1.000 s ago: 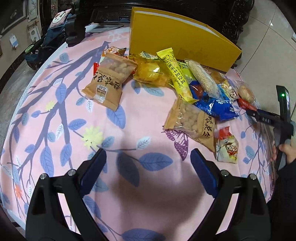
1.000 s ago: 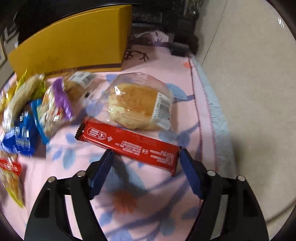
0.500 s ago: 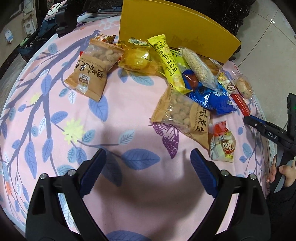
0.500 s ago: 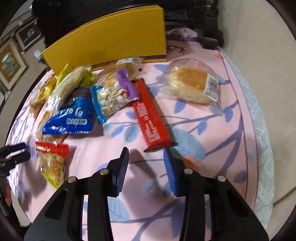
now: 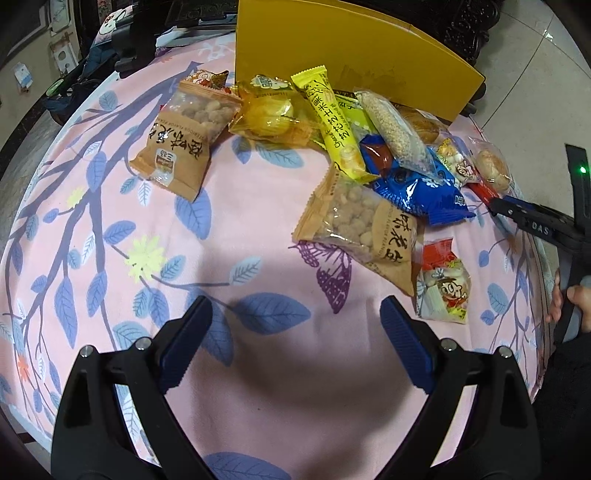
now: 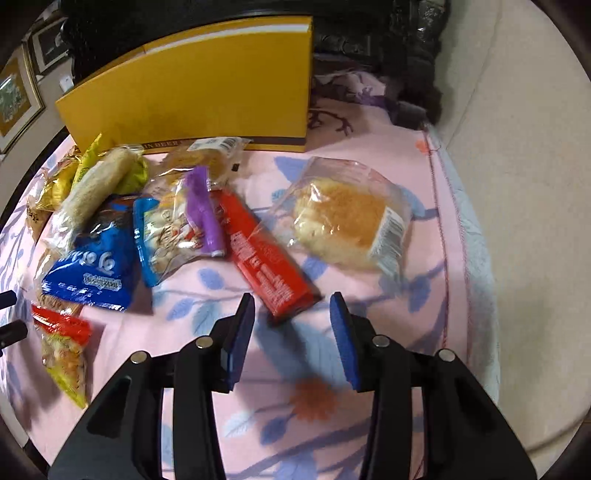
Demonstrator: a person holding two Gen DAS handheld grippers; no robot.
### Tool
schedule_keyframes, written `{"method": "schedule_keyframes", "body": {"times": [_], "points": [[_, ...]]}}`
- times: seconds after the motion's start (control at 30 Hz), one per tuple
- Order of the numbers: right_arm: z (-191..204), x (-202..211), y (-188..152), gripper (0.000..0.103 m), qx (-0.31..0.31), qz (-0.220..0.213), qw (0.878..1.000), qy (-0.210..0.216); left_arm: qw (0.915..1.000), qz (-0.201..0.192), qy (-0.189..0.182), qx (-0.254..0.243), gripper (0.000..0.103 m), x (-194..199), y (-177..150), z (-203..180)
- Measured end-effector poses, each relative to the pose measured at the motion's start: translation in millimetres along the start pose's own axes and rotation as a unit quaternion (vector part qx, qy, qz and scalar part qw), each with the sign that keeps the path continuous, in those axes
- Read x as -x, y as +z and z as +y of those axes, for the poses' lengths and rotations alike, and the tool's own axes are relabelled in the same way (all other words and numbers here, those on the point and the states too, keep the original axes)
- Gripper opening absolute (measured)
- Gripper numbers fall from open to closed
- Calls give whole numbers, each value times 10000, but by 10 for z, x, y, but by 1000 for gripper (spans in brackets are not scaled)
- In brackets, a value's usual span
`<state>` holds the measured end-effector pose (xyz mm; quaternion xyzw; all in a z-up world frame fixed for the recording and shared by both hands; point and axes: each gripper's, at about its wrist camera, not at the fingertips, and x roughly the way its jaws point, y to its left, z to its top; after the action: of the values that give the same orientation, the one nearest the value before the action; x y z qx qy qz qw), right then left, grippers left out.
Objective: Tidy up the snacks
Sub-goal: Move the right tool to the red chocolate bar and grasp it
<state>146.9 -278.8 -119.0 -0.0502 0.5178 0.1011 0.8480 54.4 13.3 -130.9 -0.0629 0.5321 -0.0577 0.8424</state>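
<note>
Our right gripper (image 6: 291, 325) has narrowed since a second ago and lined up on the red chocolate bar (image 6: 258, 254); jaws apart, gripping nothing, pick looks next. Bar lies on the pink cloth (image 6: 369, 417), long axis toward the yellow box (image 6: 207, 99). Left gripper (image 5: 295, 332) wide, idle.

Looked like a home, most likely a living or dining room. Shown by a round table under a pink tablecloth (image 5: 110, 206) printed with leaves and branches, framed pictures (image 6: 14, 99) on the wall, dark carved wooden furniture (image 5: 469, 26) behind the table, glossy floor tiles (image 5: 535, 74), and a stroller (image 5: 85, 74) parked nearby.
</note>
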Motion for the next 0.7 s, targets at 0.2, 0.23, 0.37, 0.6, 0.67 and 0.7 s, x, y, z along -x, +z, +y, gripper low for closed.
{"method": "schedule_keyframes", "body": {"times": [0.2, 0.23, 0.37, 0.6, 0.67, 0.7], "points": [[58, -268, 278, 58, 169, -256, 9995, -64, 10000, 39, -3, -80, 94, -4, -27, -37], [95, -255, 270, 48, 170, -255, 9995, -86, 10000, 36, 25, -81, 94, -9, -27, -30], [262, -76, -15, 25, 55, -235, 9997, -104, 9999, 36, 88, 65, 94, -31, -5, 58], [525, 265, -656, 26, 83, -411, 9991, 103, 9980, -64, 56, 628, 94, -144, 168, 149], [498, 269, -671, 27, 39, -421, 9990, 173, 9968, -169, -92, 777, 94, -181, 260, 97], [488, 270, -669, 27, 26, -420, 9989, 201, 9966, -169, -187, 791, 94, -204, 295, 60]]}}
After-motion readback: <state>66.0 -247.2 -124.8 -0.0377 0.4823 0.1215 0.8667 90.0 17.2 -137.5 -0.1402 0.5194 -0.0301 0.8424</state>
